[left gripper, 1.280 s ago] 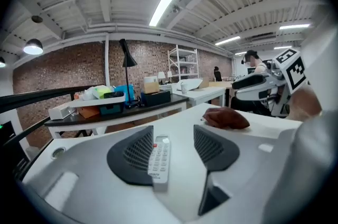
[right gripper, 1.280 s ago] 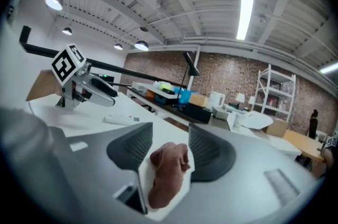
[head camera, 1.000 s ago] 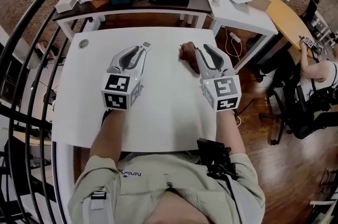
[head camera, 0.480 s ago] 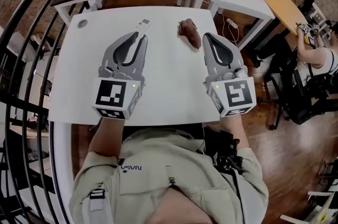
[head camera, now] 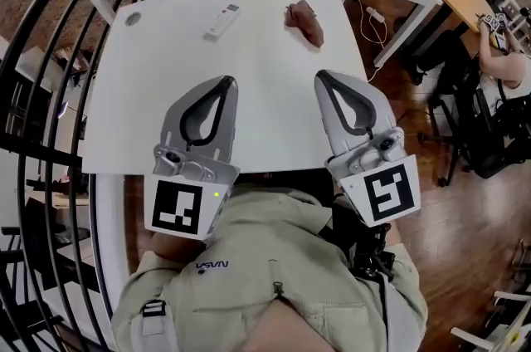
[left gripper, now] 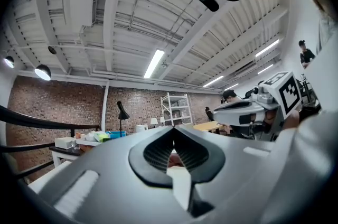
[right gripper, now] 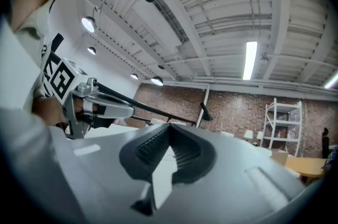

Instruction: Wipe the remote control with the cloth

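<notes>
1. The left gripper (head camera: 227, 80) is at lower left of centre in the head view, over the near part of the white table (head camera: 274, 105). Its jaws have just been closing, and the tips meet with nothing between them.
2. In the left gripper view, the left gripper (left gripper: 173, 128) shows its tips touching. Only the empty leaf-shaped gap behind them is open.
3. The right gripper (head camera: 319, 76) is at lower right of centre in the head view, level with the left one and apart from it. Its jaws are together and hold nothing, and the right gripper view (right gripper: 169, 126) shows the same.
4. The remote (head camera: 222, 20) is white and lies slanted on the table at upper left of centre, well apart from both grippers.
5. The cloth (head camera: 305, 22) is brown and bunched. It lies at upper right of centre, near the remote but not touching it.
6. Both marker cubes sit close to the person (head camera: 274, 284) at the bottom of the frame.
</notes>
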Motion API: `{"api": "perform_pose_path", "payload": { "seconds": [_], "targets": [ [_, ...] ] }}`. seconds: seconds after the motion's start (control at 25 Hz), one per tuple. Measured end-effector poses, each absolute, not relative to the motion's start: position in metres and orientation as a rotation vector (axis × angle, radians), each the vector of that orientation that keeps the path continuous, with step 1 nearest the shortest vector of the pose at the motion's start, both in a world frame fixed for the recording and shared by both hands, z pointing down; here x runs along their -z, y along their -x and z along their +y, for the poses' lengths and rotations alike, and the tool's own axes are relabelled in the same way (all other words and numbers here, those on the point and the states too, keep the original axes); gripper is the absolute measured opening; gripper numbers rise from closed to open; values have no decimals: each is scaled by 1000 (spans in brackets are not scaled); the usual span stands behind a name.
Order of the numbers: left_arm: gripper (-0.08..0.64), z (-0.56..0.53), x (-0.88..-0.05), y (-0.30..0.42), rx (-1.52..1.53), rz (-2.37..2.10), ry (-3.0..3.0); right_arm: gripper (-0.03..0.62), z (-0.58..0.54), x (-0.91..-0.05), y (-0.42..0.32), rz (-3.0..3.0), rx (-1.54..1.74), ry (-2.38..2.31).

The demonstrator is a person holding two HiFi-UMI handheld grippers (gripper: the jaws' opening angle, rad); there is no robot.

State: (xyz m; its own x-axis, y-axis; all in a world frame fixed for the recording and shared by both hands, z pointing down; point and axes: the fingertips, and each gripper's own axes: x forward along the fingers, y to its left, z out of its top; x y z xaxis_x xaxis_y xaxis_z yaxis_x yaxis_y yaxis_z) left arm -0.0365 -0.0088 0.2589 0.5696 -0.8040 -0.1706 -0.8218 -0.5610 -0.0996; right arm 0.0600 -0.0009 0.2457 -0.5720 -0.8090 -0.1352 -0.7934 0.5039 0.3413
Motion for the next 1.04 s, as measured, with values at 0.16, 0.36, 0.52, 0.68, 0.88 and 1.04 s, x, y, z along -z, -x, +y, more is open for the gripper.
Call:
{"api": "perform_pose_path", "payload": {
  "seconds": [0.16,0.36,0.52,0.68,0.88,1.04],
  "targets": [
    [6,-1,-288,27,-91,1362,2669,5,21,-269,-56,-2781,568,-1275],
    [6,5,-318,22,-65,1349,2713,3,32,-304,-44,-2840,499,-1076],
    [5,2,-338,26,-50,1385,2746,3,25,-325,-38,-2884,372,-1010],
    [5,-8,-357,26,-23,1383,2776,2,16,-338,-31,-2883,340,-958],
    [5,-9,-363,21,-42,1365,2785,2,18,-351,-32,-2905,291,-911],
    [5,-8,-364,23,-42,1367,2790,3,19,-352,-29,-2915,291,-884]
  ]
}}
